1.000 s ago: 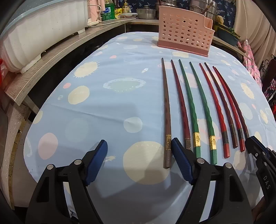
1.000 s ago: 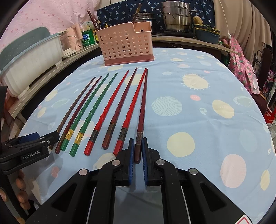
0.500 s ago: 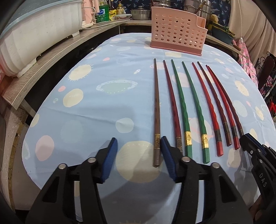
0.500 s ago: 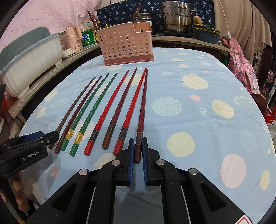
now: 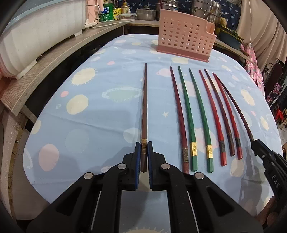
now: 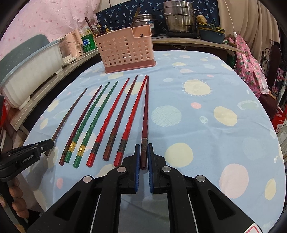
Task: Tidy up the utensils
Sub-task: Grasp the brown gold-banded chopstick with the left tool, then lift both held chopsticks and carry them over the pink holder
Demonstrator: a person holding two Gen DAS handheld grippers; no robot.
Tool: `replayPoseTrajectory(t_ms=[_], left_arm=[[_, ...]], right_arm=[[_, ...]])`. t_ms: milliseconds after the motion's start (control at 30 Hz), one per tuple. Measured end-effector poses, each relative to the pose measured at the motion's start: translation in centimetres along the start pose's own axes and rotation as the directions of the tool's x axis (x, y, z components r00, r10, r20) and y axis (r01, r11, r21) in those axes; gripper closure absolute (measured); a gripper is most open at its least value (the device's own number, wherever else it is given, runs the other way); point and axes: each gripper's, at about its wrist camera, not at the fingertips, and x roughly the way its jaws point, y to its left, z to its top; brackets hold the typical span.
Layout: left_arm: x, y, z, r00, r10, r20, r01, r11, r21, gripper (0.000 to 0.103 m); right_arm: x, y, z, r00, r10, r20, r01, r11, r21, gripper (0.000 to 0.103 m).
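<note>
Pinching the thick end of the brown chopstick (image 5: pixel 144 114), the left gripper (image 5: pixel 143 154) holds it apart from the row; the right gripper (image 6: pixel 143 156) clamps the dark chopstick (image 6: pixel 145 114). Six others lie between, before the pink basket (image 6: pixel 125 52).

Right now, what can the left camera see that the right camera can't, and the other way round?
Only the left camera shows the left gripper from behind, its jaws shut on the brown chopstick. Only the right camera shows the right gripper from behind, jaws shut on the dark red chopstick, plus the big steel pot in full and the pink curtain. Both show the pink basket, the row of chopsticks and the spotted blue tablecloth.
</note>
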Motion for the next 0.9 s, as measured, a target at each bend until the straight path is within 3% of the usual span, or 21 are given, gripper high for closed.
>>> replayPoseTrajectory(t_ms=[367,667,900], left_arm=[[-6.3,0.1,5.0,0.991,-0.008,0.131,0.009,1.000,-0.007,0.096],[-10.7,0.2,12.4,0.965,-0.017,0.263,0.021,1.000,-0.012,0.096],[-12.8,-0.1,18.8,0.942,-0.047,0.334,0.054,0.998,-0.013,0.096]], right_arm=[[-5.7,-1.2,7.4,0.986,0.018,0.163,-0.024,0.999,0.032,0.096],[-9.1,-1.9,15.3,0.953,0.014,0.303,-0.025,0.999,0.031,0.096],[-9.9,-2.7,21.0,0.929,0.080,0.361,-0.104,0.993,0.047,0.096]])
